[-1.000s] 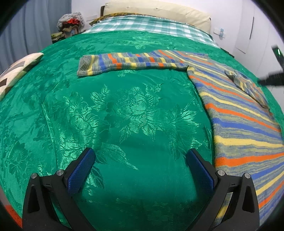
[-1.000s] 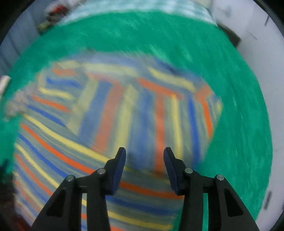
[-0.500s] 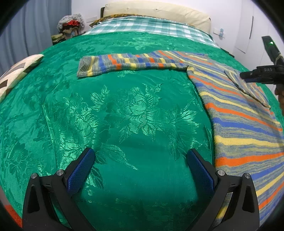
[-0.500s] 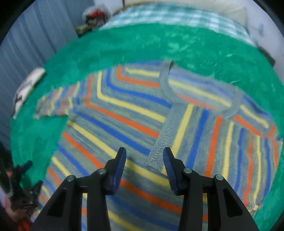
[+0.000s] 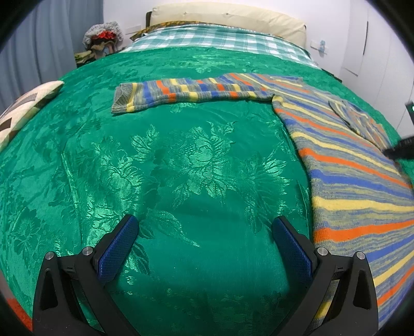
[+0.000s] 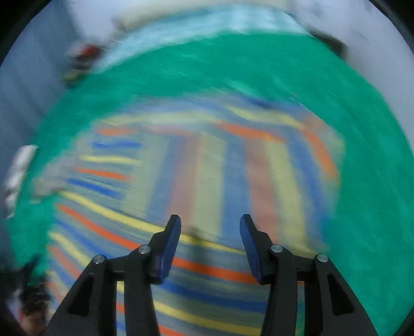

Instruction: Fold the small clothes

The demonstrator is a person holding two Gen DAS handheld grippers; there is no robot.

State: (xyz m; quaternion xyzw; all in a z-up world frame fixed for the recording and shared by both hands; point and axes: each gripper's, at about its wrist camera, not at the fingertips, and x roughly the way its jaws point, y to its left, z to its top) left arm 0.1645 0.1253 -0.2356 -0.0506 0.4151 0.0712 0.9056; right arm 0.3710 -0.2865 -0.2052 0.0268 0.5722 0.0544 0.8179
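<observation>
A striped knit sweater (image 5: 346, 160) in grey, blue, orange and yellow lies flat on the green bedspread (image 5: 181, 165). One sleeve (image 5: 181, 91) stretches out to the left; the other is folded over the body at the right. My left gripper (image 5: 204, 232) is open and empty, low over bare bedspread left of the sweater. My right gripper (image 6: 210, 227) is open and empty above the sweater (image 6: 207, 181); that view is blurred by motion. Its tip shows at the right edge of the left wrist view (image 5: 399, 150).
A patterned cushion (image 5: 23, 108) lies at the bed's left edge. A checked sheet (image 5: 214, 38) and a cream pillow (image 5: 227, 18) are at the head of the bed. A pile of items (image 5: 101, 41) stands at the back left. A white wall (image 5: 375, 51) is on the right.
My right gripper has moved lower and nearer over the sweater, swinging fast. My left gripper has stayed still. The sweater has not shifted.
</observation>
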